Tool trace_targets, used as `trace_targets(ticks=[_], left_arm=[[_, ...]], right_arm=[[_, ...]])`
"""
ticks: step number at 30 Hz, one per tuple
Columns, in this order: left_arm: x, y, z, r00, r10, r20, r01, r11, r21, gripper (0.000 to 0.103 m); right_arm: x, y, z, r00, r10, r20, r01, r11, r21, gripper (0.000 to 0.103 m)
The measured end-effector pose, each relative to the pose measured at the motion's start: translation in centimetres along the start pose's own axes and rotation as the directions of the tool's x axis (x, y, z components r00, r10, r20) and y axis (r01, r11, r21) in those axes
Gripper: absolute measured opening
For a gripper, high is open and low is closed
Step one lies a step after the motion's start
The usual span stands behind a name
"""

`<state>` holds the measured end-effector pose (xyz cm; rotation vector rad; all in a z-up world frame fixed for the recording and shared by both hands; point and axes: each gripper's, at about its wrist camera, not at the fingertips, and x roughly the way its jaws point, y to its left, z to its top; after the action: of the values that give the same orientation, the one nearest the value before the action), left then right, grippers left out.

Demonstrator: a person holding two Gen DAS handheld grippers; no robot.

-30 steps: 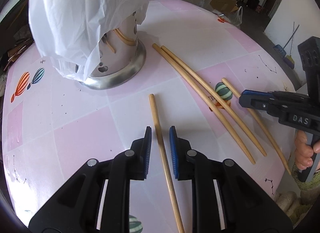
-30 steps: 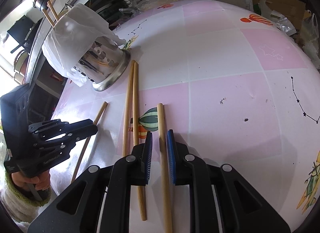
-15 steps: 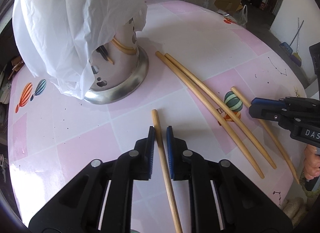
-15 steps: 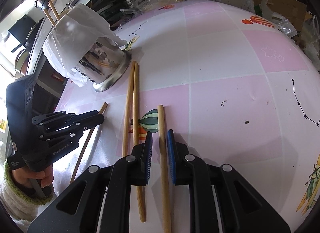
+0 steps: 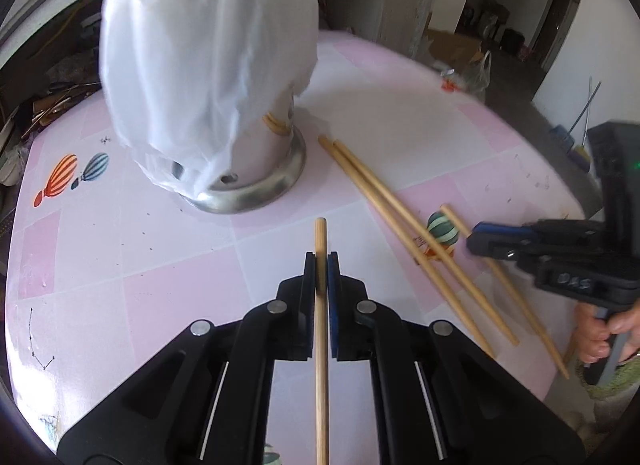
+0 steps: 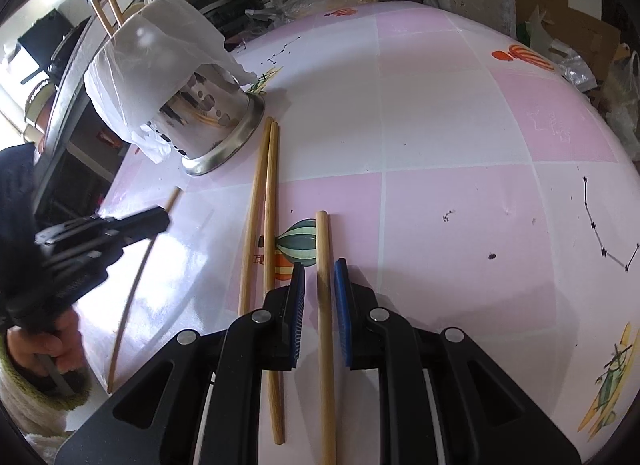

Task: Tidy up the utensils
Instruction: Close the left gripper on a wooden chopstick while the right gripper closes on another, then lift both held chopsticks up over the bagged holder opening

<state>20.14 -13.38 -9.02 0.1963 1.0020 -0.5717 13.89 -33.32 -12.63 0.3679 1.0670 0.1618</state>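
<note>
The left gripper (image 5: pixel 321 269) has its two pads pressed against a single wooden chopstick (image 5: pixel 321 329), which runs straight back between the fingers and sticks out a little past the tips. In the right wrist view that same chopstick (image 6: pixel 136 289) slants away from the pink-and-white checked tablecloth (image 6: pixel 460 113), its far tip poking beyond the left gripper (image 6: pixel 160 219), which a hand (image 6: pixel 44 341) holds by the handle.

The right gripper (image 6: pixel 320 269) sits with its jaws a small way apart, straddling another chopstick (image 6: pixel 323 305) that lies flat on the cloth; a thin gap shows on each side, so the pads do not grip it. Just beside it, to the left in that view, a pair of chopsticks (image 6: pixel 260 217) lies side by side, crossing a printed hot-air balloon (image 6: pixel 296 243).

A perforated steel utensil holder (image 5: pixel 256 181) stands upright on the cloth, well apart from both grippers, draped in a white plastic bag (image 5: pixel 208 61). Chopstick ends (image 6: pixel 106 5) rise from its top. The pair's far ends lie near its flared base
</note>
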Motion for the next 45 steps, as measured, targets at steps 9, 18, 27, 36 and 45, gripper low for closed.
trace_targets(ticks=[9, 18, 27, 36, 45], left_arm=[[-7.1, 2.2, 0.1, 0.982, -0.080, 0.173, 0.091, 0.994, -0.061, 0.005], [-11.5, 3.2, -0.5, 0.958, -0.097, 0.269, 0.125, 0.988, -0.088, 0.005], [-15.0, 4.6, -1.5, 0.933, -0.107, 0.343, 0.149, 0.984, -0.098, 0.005], [-17.7, 5.7, -2.0, 0.910, -0.094, 0.405, 0.150, 0.983, -0.110, 0.005], [-20.1, 5.4, -1.8, 0.882, -0.082, 0.465, 0.142, 0.985, -0.095, 0.005]], right_arm=[[0.9, 2.2, 1.4, 0.991, -0.121, -0.053, 0.112, 0.982, -0.149, 0.016], [2.1, 4.4, 2.0, 0.971, -0.231, -0.063, 0.206, 0.938, -0.278, 0.011], [0.4, 4.2, 1.8, 0.983, -0.182, -0.005, 0.178, 0.966, -0.188, 0.007], [-7.2, 4.2, 2.2, 0.975, -0.122, 0.184, 0.143, 0.984, -0.107, 0.007], [-13.3, 4.7, 3.4, 0.940, -0.036, 0.339, 0.068, 0.994, -0.081, 0.007]])
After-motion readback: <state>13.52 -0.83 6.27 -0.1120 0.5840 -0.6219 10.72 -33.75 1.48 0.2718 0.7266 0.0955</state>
